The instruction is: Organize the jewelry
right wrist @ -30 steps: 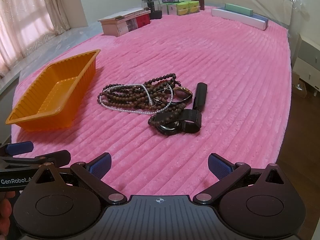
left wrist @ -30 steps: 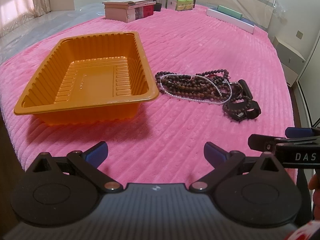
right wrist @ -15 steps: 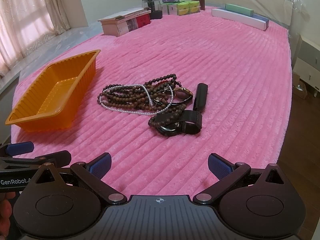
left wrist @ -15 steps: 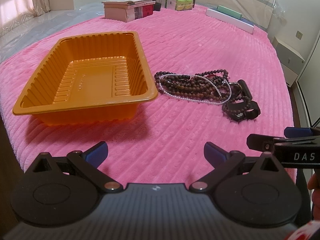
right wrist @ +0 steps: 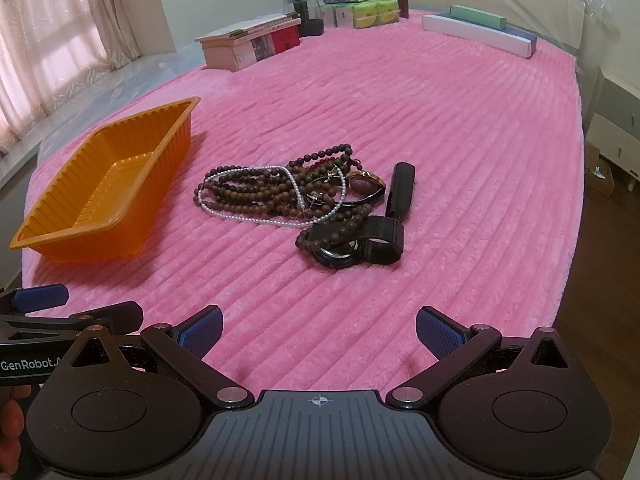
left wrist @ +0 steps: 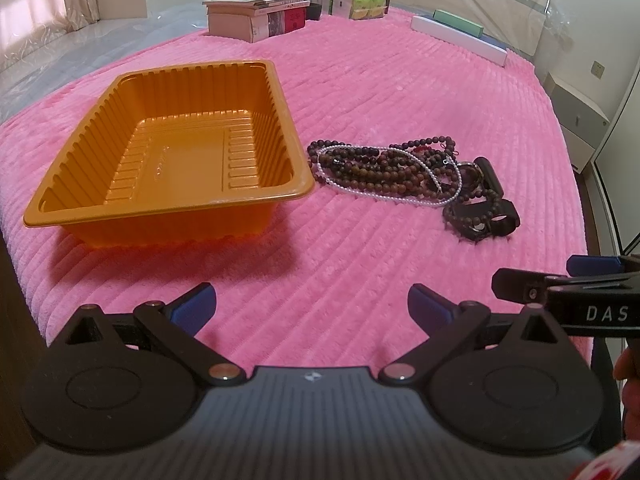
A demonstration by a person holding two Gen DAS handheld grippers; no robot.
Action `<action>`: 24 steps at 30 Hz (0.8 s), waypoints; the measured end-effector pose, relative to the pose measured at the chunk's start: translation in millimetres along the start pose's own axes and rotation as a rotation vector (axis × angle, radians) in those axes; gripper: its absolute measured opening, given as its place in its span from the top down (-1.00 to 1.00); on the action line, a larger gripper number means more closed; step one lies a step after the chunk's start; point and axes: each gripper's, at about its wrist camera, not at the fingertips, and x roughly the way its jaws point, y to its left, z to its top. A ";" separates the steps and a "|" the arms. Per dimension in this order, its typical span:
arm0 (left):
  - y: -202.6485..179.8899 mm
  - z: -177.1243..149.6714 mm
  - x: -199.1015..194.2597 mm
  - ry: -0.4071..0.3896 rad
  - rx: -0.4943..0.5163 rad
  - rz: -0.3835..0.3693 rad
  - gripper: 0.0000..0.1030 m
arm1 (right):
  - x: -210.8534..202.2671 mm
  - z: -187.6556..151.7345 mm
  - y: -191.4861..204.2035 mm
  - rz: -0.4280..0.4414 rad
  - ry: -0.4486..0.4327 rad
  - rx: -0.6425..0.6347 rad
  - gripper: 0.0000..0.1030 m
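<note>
An empty orange plastic tray [left wrist: 96,216] [right wrist: 60,248] stands on the pink bedspread. To its right lies a heap of jewelry: brown bead strands [left wrist: 384,170] [right wrist: 256,196], a white pearl string [left wrist: 404,199] [right wrist: 280,222], a gold-cased watch [right wrist: 366,182] and a black watch with strap [left wrist: 486,220] [right wrist: 360,246]. My left gripper [left wrist: 312,306] is open and empty, low at the near edge in front of the tray. My right gripper [right wrist: 318,330] is open and empty, in front of the jewelry heap. Each gripper shows at the edge of the other's view.
A stack of boxes and books [left wrist: 256,16] [right wrist: 248,42], tissue packs and jars [right wrist: 360,10] and a long white box [left wrist: 460,38] [right wrist: 480,34] stand along the far side of the bed. A white cabinet [left wrist: 580,120] stands to the right. The bed's edge is near and on the right.
Almost nothing: the left wrist view has shifted very slightly, the tray and jewelry drifting a little left. Both grippers stay open.
</note>
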 end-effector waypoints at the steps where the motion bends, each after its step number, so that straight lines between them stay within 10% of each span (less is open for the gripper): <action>1: 0.4 -0.3 0.3 0.000 0.000 -0.001 -0.97 | 0.4 -0.7 0.3 0.000 0.000 0.000 -0.99; 24: -0.1 -3.1 2.6 0.008 -0.003 -0.006 -0.97 | 2.1 -3.0 -3.2 0.000 0.004 0.011 -0.99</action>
